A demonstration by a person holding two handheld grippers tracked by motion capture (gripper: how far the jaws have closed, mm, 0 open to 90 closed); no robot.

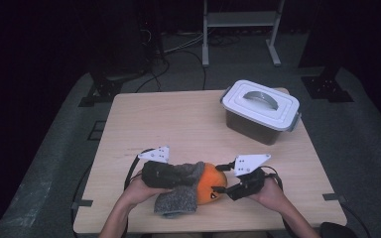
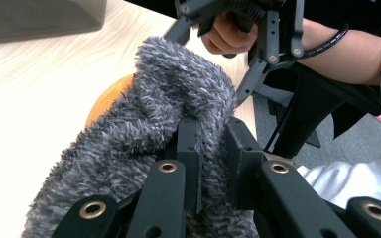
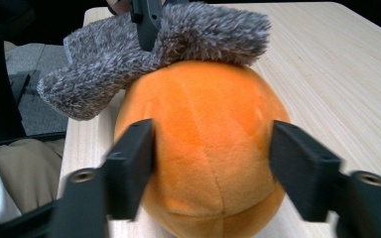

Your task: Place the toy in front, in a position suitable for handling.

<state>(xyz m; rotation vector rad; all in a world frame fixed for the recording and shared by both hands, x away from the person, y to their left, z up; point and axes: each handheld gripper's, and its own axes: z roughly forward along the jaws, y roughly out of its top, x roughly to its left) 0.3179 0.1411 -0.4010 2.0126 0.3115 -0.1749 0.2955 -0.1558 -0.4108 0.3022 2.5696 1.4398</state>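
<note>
An orange plush ball (image 1: 211, 187) lies near the table's front edge, with a grey fuzzy cloth (image 1: 176, 201) draped over its top and left side. My left gripper (image 1: 191, 172) comes in from the left and is shut on a fold of that cloth (image 2: 178, 84); in the left gripper view its jaws (image 2: 211, 134) pinch the fabric, and a slice of the ball (image 2: 106, 96) peeks out behind. My right gripper (image 1: 220, 179) reaches in from the right. In the right gripper view its jaws (image 3: 213, 158) straddle the ball (image 3: 203, 114) without denting it, under the cloth (image 3: 178, 34).
A lidded plastic box (image 1: 260, 106) with a white lid and grey handle stands at the back right of the wooden table (image 1: 168, 119). Beyond the table are cables and stand legs on the dark floor. Both of the person's forearms enter from the front edge.
</note>
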